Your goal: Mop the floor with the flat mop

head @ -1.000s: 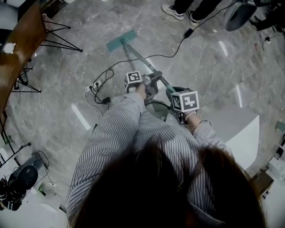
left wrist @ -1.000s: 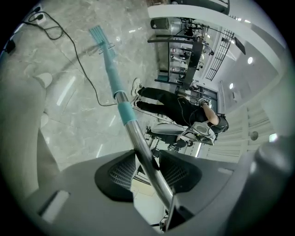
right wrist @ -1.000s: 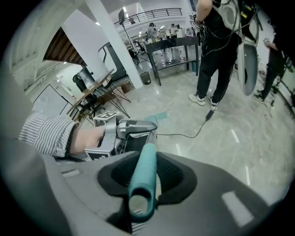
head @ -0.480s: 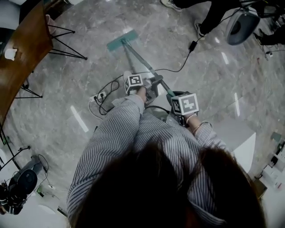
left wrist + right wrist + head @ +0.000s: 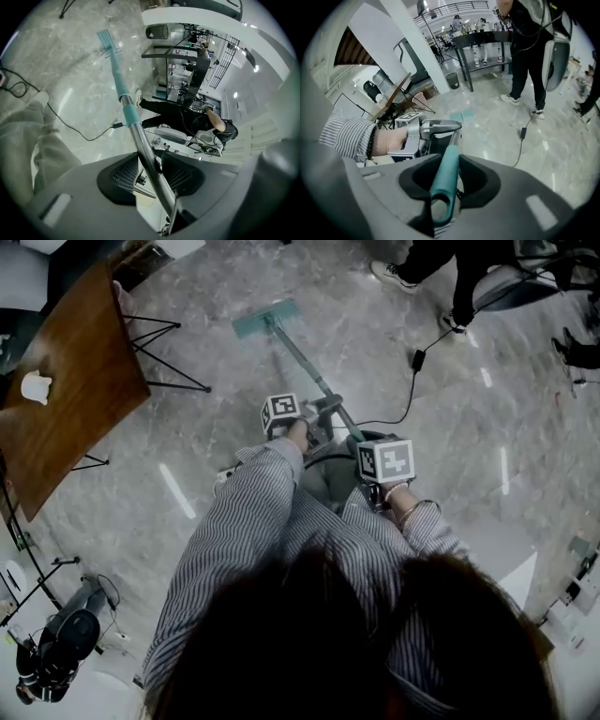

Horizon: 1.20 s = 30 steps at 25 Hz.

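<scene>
— Two hand-held grippers, and how many mops?
— Two and one. The left hand-held gripper (image 5: 151, 172) is clamped on the metal pole of the mop (image 5: 302, 360), partway up from the mop head (image 5: 264, 320). The right hand-held gripper (image 5: 446, 182) pinches the teal handle end, the part farthest from the head.
— Where does the head sit?
— Flat on the grey marble floor (image 5: 206, 418), out ahead of the person, with the pole slanting back to both grippers.
— What stands near it?
— One wooden surface (image 5: 80, 381) to the head's left, carrying one white cup (image 5: 36, 387). Its black wire legs (image 5: 159, 352) are the closest thing to the head, though apart from it. One black cable (image 5: 412, 367) lies on the floor to the head's right and curls in toward the pole's upper end. One bystander (image 5: 436, 259) stands beyond the cable, two shoes on the floor.
— Any open room?
— Bare floor lies between the head and the wire legs, and more runs along the left of the pole toward the person. On the right, the cable edges the free strip.
</scene>
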Each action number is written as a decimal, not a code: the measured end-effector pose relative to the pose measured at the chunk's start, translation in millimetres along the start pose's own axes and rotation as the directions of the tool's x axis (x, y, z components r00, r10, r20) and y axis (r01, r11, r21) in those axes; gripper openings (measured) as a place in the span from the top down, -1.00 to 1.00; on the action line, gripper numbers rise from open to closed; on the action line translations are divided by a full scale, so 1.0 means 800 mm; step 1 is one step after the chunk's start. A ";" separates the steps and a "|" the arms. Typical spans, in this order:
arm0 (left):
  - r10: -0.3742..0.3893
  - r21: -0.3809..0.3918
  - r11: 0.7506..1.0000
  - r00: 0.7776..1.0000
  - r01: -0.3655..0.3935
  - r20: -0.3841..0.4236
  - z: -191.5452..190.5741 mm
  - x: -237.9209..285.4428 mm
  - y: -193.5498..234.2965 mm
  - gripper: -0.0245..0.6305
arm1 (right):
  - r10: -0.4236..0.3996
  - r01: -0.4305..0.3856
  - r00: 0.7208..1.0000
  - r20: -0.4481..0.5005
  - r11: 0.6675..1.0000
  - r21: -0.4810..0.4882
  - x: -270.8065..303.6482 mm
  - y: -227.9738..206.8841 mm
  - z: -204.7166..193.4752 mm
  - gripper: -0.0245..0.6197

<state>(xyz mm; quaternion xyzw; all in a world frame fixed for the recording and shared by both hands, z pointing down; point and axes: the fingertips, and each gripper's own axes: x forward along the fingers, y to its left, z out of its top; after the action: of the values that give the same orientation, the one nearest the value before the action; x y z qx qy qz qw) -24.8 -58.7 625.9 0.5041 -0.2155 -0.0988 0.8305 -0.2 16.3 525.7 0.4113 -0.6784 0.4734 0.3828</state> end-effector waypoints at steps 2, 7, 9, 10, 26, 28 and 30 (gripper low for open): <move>-0.001 0.001 1.000 1.000 0.001 0.007 0.040 0.000 -0.015 0.44 | 0.000 0.000 1.000 -0.001 1.000 -0.011 0.016 0.007 0.039 0.57; -0.007 0.020 1.000 0.999 0.006 0.051 0.143 0.013 -0.060 0.44 | 0.014 -0.013 1.000 0.023 1.000 -0.024 0.053 0.011 0.146 0.57; -0.014 0.023 1.000 0.997 0.012 0.078 0.185 0.019 -0.078 0.44 | 0.023 -0.022 0.999 0.031 0.999 -0.029 0.068 0.011 0.188 0.57; -0.015 0.023 1.000 0.996 0.013 0.093 0.206 0.021 -0.086 0.44 | 0.030 -0.029 0.999 0.034 0.999 -0.031 0.076 0.011 0.209 0.57; 0.007 0.029 0.999 0.966 -0.015 0.258 0.475 0.046 -0.192 0.44 | 0.104 -0.100 0.992 0.066 0.993 -0.061 0.188 0.021 0.473 0.56; -0.015 0.028 1.000 0.957 0.007 0.288 0.502 0.049 -0.200 0.44 | 0.101 -0.096 0.992 0.069 0.993 -0.066 0.197 0.021 0.499 0.56; -0.026 0.034 0.999 0.952 0.017 0.304 0.521 0.051 -0.204 0.44 | 0.103 -0.099 0.992 0.076 0.993 -0.064 0.206 0.019 0.514 0.56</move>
<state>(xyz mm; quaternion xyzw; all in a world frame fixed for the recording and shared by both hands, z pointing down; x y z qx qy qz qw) -170.3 -482.8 659.1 0.4981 -0.3367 -0.1809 0.7784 -128.9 -406.2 564.3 0.3831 -0.7270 0.4547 0.3434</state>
